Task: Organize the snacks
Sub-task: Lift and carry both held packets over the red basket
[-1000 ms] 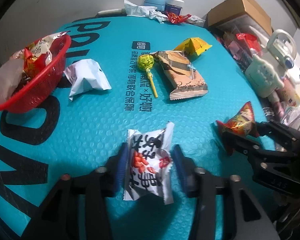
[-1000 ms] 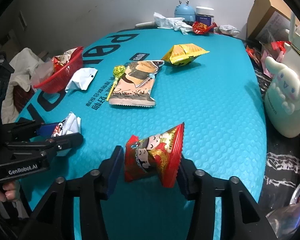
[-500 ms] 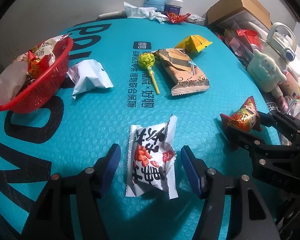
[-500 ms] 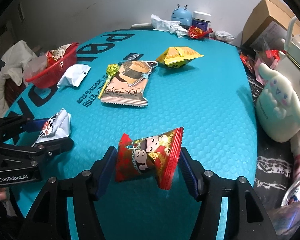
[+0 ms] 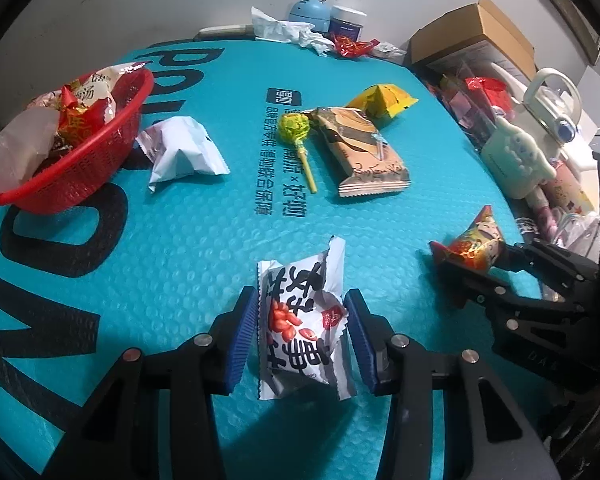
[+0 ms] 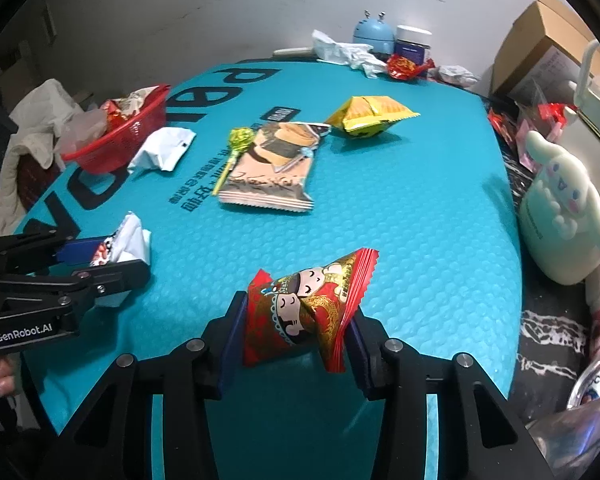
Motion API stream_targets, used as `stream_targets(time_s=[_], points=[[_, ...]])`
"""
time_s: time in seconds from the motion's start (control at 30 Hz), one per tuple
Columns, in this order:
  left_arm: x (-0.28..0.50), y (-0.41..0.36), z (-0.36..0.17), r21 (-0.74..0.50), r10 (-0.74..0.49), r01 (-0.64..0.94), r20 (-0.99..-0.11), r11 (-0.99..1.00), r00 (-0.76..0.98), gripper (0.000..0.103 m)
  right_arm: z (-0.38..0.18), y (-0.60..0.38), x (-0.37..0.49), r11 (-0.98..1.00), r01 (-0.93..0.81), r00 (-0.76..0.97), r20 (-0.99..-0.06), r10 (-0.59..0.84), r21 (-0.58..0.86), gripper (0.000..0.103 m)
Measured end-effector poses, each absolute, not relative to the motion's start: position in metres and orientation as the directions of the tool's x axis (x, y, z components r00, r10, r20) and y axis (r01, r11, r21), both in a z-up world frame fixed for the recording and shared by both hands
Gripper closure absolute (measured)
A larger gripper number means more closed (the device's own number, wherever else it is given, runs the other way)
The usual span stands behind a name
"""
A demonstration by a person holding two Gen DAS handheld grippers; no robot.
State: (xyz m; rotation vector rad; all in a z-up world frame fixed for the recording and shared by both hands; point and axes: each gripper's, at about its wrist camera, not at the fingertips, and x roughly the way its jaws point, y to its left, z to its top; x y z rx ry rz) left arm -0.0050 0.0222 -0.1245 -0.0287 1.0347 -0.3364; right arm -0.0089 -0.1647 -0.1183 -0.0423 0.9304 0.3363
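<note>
Red basket sits far-left of both loaded claws: left gripper clamped on white peanut packet is nearer, right gripper pinches red cartoon packet.

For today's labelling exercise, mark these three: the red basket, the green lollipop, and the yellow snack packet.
red basket [image 5: 40,196]: left wrist view, on its front wall.
green lollipop [image 5: 295,128]: left wrist view, on its wrapped head.
yellow snack packet [image 6: 370,114]: right wrist view, on the packet's middle.

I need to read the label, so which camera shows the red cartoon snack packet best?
The right wrist view: the red cartoon packet sits front-on between the right gripper pads. The left wrist view shows it small and side-on at the edge.
</note>
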Motion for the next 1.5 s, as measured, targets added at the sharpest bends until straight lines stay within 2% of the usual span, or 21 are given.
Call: stream_targets(time_s=[0.5, 1.1, 1.5], points=[[-0.024, 0.04, -0.102, -0.212, -0.304, 0.23, -0.798, 0.95, 0.52, 0.059, -0.101, -0.148, -0.025, 0.914, -0.367, 0.529, -0.77, 0.357, 0.172, 0.058], [-0.066, 0.087, -0.055, -0.213, -0.234, 0.115, -0.703, 0.97, 0.672, 0.059, -0.057, -0.098, -0.042, 0.814, -0.558, 0.515, -0.701, 0.493, 0.162, 0.058], [-0.066, 0.12, -0.019, -0.21, -0.193, 0.075, -0.625, 0.975, 0.757, 0.059, -0.015, -0.07, -0.03, 0.761, -0.637, 0.53, -0.645, 0.55, 0.125, 0.058]])
